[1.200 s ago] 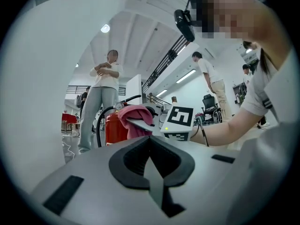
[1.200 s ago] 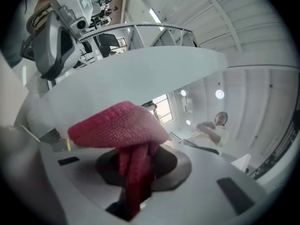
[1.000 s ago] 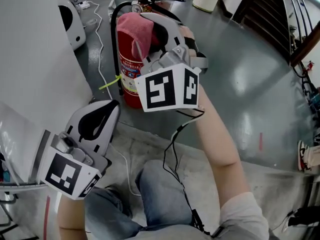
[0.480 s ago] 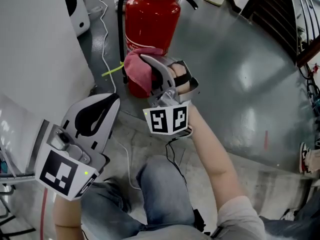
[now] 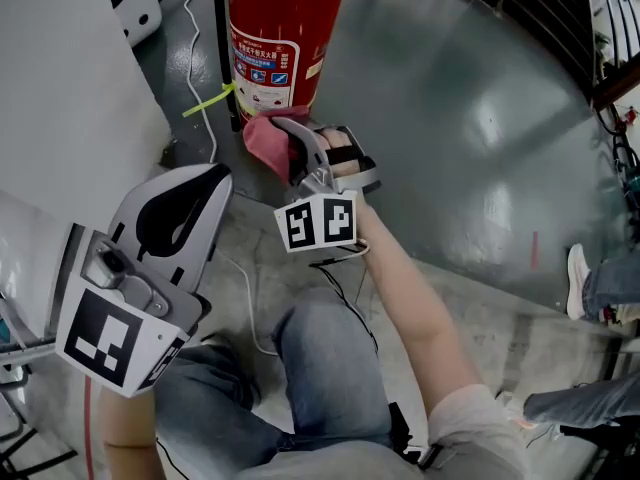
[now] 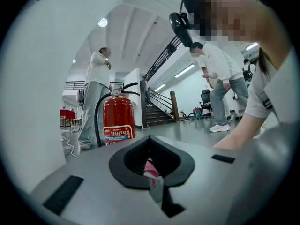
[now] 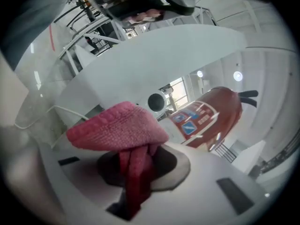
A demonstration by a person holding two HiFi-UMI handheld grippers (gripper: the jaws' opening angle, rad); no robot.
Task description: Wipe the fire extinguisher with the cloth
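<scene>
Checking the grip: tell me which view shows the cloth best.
The right gripper view: the cloth fills it, clamped by the right gripper. Head view shows it low by the fire extinguisher; left gripper view, only a pink sliver.

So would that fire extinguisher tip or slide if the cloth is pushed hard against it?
Probably not easily: the fire extinguisher is a broad cylinder upright on the flat floor, likely heavy. The cloth in the right gripper sits near its base, so little tipping leverage. The glossy floor might allow slight sliding.

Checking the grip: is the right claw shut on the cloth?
Shut: the right claw pinches the pink cloth, which bunches out between its jaws.
</scene>
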